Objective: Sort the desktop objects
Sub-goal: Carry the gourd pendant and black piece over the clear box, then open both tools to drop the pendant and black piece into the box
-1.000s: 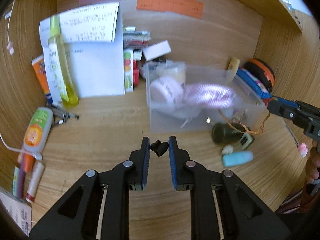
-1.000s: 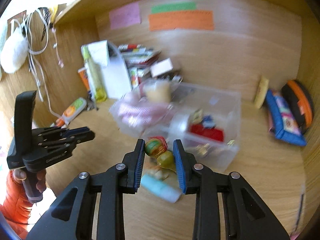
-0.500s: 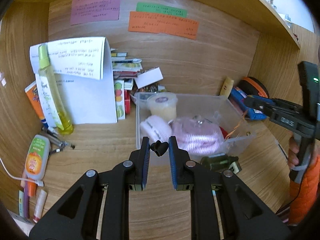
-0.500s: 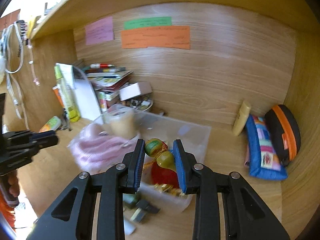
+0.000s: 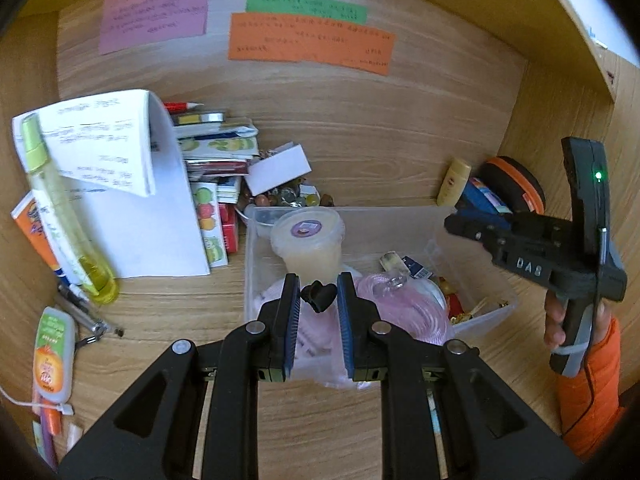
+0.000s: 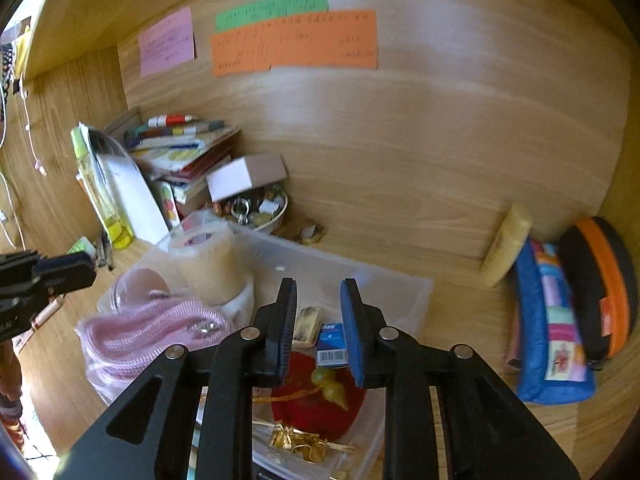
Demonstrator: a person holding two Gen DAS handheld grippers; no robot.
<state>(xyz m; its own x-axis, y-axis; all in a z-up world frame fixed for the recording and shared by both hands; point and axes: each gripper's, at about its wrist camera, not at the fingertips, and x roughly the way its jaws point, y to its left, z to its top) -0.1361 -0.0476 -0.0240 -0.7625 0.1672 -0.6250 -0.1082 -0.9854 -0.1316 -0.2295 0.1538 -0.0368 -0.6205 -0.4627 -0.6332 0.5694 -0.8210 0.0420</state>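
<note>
Wooden desk (image 5: 168,312), clutter along the back wall. Clear plastic bin (image 5: 496,312) in the middle holds a pink mesh bag (image 6: 132,332), a lidded tub (image 5: 306,240), a red pouch (image 6: 320,404) and a small yellow gourd charm (image 6: 330,386) lying on the pouch. Left gripper (image 5: 319,300), over the bin's near edge, pinches a small black heart-shaped piece (image 5: 319,296). Right gripper (image 6: 319,320) over the bin, jaws just closing, nothing between them; gourd charm lies below.
</note>
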